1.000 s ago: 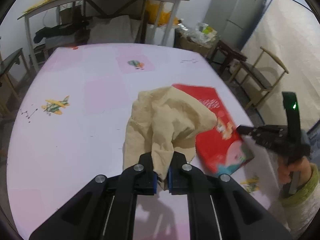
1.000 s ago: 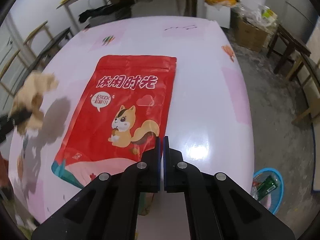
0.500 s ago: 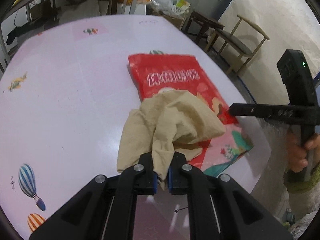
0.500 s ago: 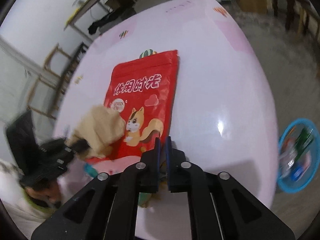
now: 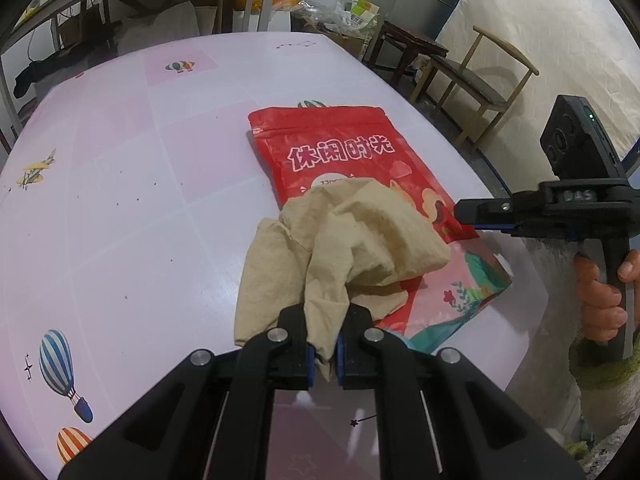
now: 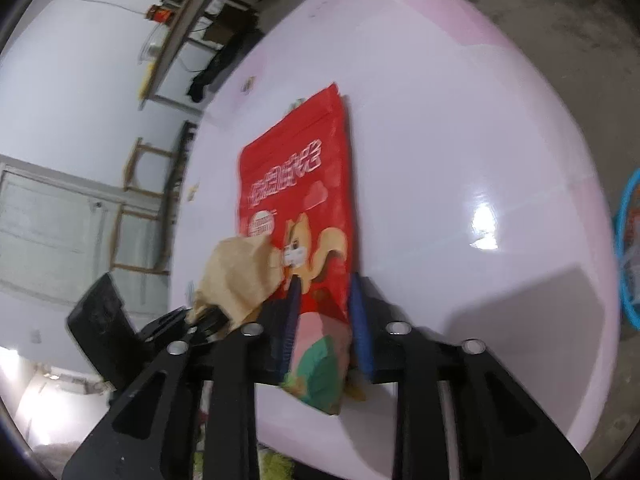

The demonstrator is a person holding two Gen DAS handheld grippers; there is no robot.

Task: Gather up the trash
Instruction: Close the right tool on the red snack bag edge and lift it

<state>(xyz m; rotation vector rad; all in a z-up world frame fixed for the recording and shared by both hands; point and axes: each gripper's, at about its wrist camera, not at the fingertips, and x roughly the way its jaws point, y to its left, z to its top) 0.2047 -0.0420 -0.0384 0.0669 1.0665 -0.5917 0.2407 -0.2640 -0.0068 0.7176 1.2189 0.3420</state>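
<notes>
A red snack pouch [image 5: 352, 160] lay flat near the edge of a pink desk [image 5: 120, 200], its front printed with the large white characters "休闲时光" above a cartoon squirrel and a small white speech bubble whose lettering was too fine to read. The pouch's lower end faded into a pink and teal band with flowers, and that corner reached to the desk's rim. A crumpled beige paper towel [image 5: 340, 248] hung in the left gripper [image 5: 322, 354], whose jaws were clamped tight on a twisted tail of the paper; the rest of the wad drooped onto the pouch's lower half and the desk beside it. The right gripper [image 6: 322, 320], held by a hand [image 5: 600, 300] in a green sleeve, came in from the pouch's bottom edge with its jaws standing apart on either side of that corner, after closing a little; whether the blue pads pressed on the foil could not be told through the blur. The desk's covering carried cartoon hot-air balloons [image 5: 60, 364] and a small yellow aeroplane [image 5: 36, 168]. A blue basket [image 6: 628, 248] holding wrappers stood on the floor beyond the desk's far side, and a wooden chair [image 5: 476, 76] stood by the wall.
</notes>
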